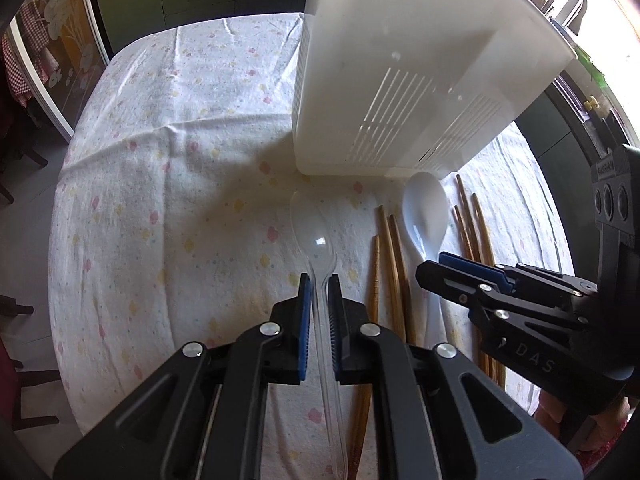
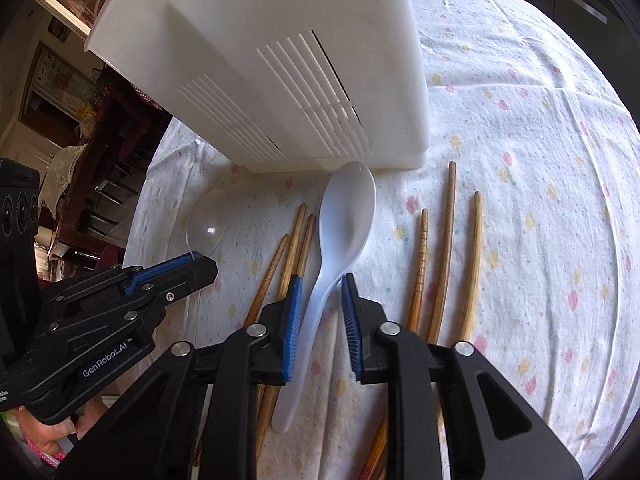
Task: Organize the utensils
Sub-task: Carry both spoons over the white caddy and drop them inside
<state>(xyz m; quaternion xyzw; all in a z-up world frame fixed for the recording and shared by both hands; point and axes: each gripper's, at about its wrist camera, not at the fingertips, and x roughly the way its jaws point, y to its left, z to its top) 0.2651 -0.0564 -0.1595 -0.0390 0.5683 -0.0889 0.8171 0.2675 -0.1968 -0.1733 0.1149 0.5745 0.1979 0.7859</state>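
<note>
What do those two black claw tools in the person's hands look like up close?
Both are black plastic, built from angular linked bars joined by round silver pins. Each finger ends in a ribbed blue pad. The left gripper carries white "GenRobot.AI" lettering on its side; the right gripper shows faint "DAS" lettering and a boxy block with round lenses behind. No cables show.

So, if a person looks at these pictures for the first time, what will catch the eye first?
Probably the tall white slotted utensil holder standing at the back of the flowered tablecloth. In front of it the left gripper is shut on a clear plastic spoon, while the right gripper straddles the white spoon, with wooden chopsticks lying on both sides.
</note>
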